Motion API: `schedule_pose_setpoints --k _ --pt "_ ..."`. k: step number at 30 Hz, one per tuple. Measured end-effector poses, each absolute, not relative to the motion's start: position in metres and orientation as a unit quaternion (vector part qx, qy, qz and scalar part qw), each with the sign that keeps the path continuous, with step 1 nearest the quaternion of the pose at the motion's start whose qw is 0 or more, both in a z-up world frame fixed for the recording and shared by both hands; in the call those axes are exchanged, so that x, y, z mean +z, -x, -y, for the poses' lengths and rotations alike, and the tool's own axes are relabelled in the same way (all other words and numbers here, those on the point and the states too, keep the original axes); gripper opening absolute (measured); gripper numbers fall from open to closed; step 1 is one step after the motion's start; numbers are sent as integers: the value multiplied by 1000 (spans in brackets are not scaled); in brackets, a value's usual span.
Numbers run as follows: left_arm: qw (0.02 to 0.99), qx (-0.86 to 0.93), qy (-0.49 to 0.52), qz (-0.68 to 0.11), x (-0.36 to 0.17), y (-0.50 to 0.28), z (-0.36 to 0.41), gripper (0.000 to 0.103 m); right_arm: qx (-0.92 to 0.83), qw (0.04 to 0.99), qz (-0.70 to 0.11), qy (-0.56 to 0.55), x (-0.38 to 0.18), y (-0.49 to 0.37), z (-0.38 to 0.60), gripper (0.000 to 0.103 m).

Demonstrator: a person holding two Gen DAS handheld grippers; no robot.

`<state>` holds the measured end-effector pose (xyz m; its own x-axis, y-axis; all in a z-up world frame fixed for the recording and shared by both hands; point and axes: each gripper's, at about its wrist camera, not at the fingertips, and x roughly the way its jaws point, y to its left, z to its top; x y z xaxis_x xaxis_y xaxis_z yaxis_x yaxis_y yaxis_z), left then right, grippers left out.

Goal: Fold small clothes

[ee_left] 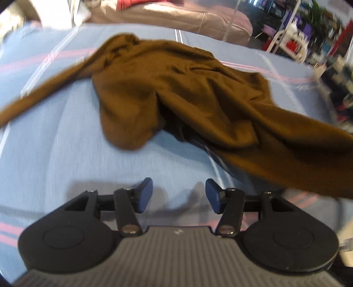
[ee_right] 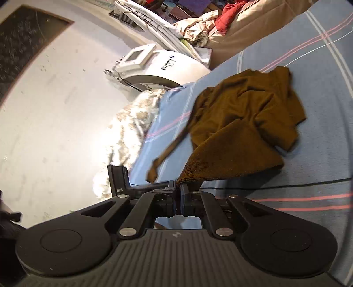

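Note:
A crumpled brown knit garment (ee_left: 176,88) lies on the blue striped bed sheet (ee_left: 55,143), one sleeve trailing left and one edge pulled off to the right. My left gripper (ee_left: 178,195) hovers over bare sheet in front of the garment, open, with nothing between its blue pads (ee_left: 145,194). In the right wrist view the same brown garment (ee_right: 247,123) is stretched toward my right gripper (ee_right: 178,187), which is shut on a ribbed corner of it and lifts that corner off the sheet (ee_right: 308,154). A loose sleeve (ee_right: 163,154) hangs beside the grip.
Beige bedding (ee_left: 176,15) and a red cloth (ee_right: 229,15) are piled at the far end of the bed. A white machine (ee_right: 158,64) and a pale patterned quilt (ee_right: 128,132) sit past the bed's edge by the wall. Cluttered shelves (ee_left: 320,44) stand at the right.

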<state>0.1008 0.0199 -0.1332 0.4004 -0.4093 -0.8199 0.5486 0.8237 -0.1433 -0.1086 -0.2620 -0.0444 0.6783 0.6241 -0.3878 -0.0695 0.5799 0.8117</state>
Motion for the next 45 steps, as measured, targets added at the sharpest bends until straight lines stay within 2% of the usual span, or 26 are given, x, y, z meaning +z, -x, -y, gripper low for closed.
schedule_pose_setpoints --k 3,6,9,11,12,13,14,16,17,19,24,30,35,42,45 --pt "846 -302 -141 -416 -138 -101 13 56 198 812 -339 -432 -53 115 270 5" --pt "848 -316 -174 -389 -145 -100 38 59 214 796 -299 -482 -51 122 278 4" --pt "868 -290 -180 -360 -149 -104 45 72 202 801 -287 -485 -46 118 281 4" --pt "877 -273 -162 -362 -150 -114 42 72 194 796 -307 -484 -54 115 285 9" --pt "879 -268 -150 -366 -150 -121 38 72 191 794 -321 -480 -60 113 284 21" --pt "880 -264 -137 -371 -150 -126 34 68 180 796 -336 -471 -66 113 282 39" --pt "879 -264 -125 -377 -151 -132 31 64 165 798 -352 -460 -73 113 280 49" --pt "873 -272 -103 -392 -154 -144 30 46 142 798 -379 -446 -88 112 274 95" --pt "870 -276 -98 -397 -154 -146 31 41 137 796 -385 -446 -97 112 271 100" --pt "860 -297 -106 -401 -150 -143 38 9 121 793 -402 -442 -110 110 264 101" --pt "854 -296 -102 -414 -143 -134 30 9 77 801 -417 -423 -128 108 254 103" --pt "852 -271 -61 -443 -113 -113 -43 8 87 799 -435 -407 -132 106 248 103" --pt "837 -251 -108 -473 -85 -70 -98 8 96 802 -452 -378 -131 104 243 103" --pt "814 -206 -134 -527 -114 -41 -123 8 109 842 -475 -230 -119 97 206 103" --pt "814 -197 -135 -529 -123 -44 -122 9 103 847 -473 -219 -124 94 203 103"
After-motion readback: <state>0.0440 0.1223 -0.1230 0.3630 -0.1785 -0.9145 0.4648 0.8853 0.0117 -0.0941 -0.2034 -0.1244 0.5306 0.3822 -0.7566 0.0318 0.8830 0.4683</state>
